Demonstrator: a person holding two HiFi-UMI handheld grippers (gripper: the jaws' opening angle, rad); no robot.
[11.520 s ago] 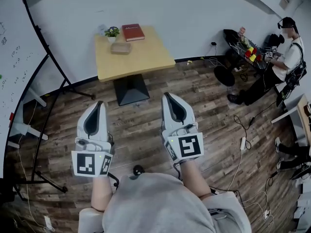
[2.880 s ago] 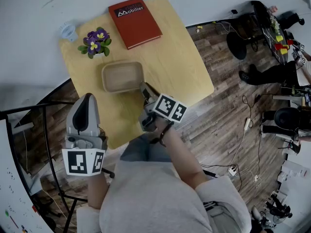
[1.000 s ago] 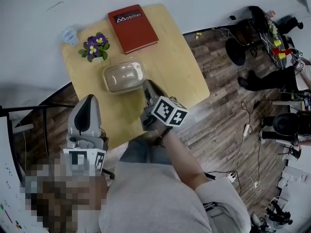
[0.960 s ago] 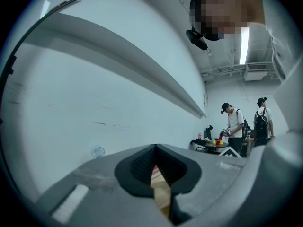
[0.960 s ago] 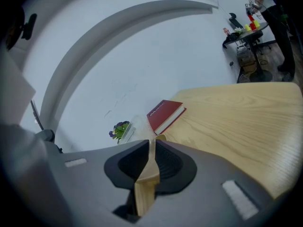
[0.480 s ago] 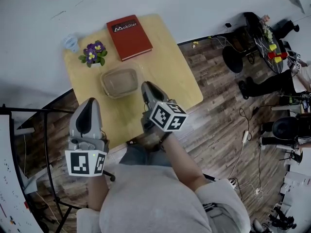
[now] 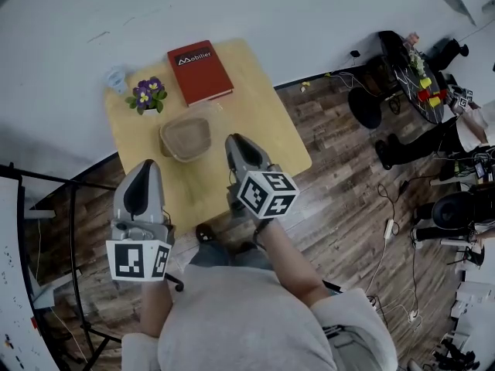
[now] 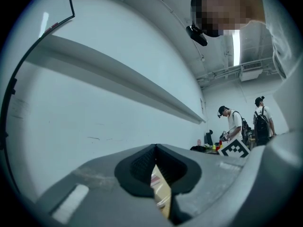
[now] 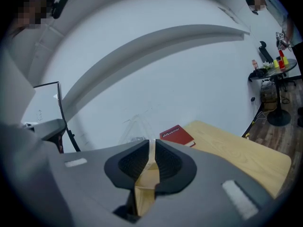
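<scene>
Where right hand-held gripper [image 9: 152, 150] pinches thin clear plastic lid [image 9: 137, 126], left hand-held gripper [image 8: 155, 151] closed on nothing

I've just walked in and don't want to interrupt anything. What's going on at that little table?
A person stands at the wooden table with a handheld claw in each hand. The right claw looks shut on the thin edge of a clear lid, close to the brown tray. The left claw is shut and empty, and is held by the table's near edge, touching nothing. A red book and potted flowers sit at the far side.
</scene>
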